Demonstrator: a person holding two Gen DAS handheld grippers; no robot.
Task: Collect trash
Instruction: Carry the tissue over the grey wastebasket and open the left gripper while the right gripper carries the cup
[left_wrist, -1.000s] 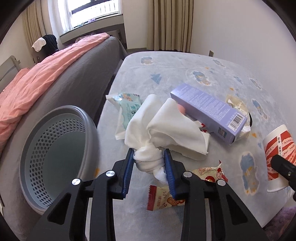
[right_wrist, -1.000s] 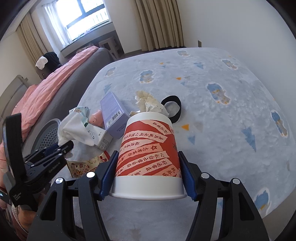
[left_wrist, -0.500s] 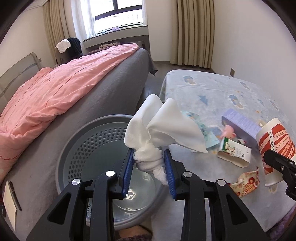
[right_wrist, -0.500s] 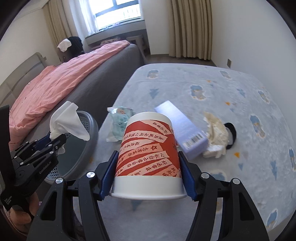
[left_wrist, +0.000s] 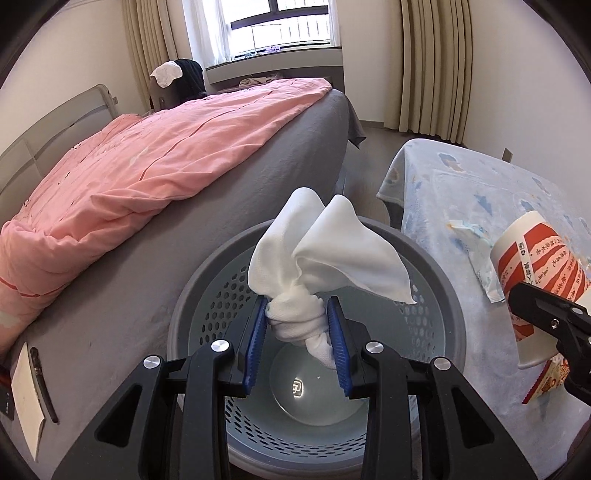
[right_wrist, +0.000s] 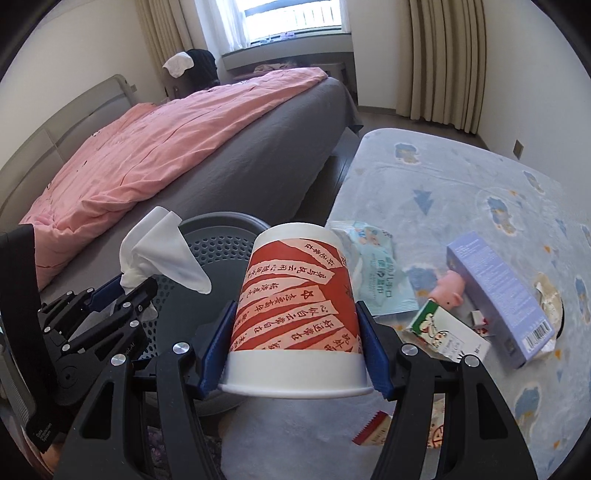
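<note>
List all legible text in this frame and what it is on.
"好运常在", "心似白云常自在": red strips on the paper cup; the other strips are unclear.
"Data ... System": body of the left tongs, only partly legible.
Wipes pack print and purple box barcode digits: too small to read.

a crumpled white tissue (left_wrist: 325, 258) hangs over the round grey perforated basket (left_wrist: 436, 295); an upside-down red-and-white paper cup (right_wrist: 295, 314) is held beside it.
</note>
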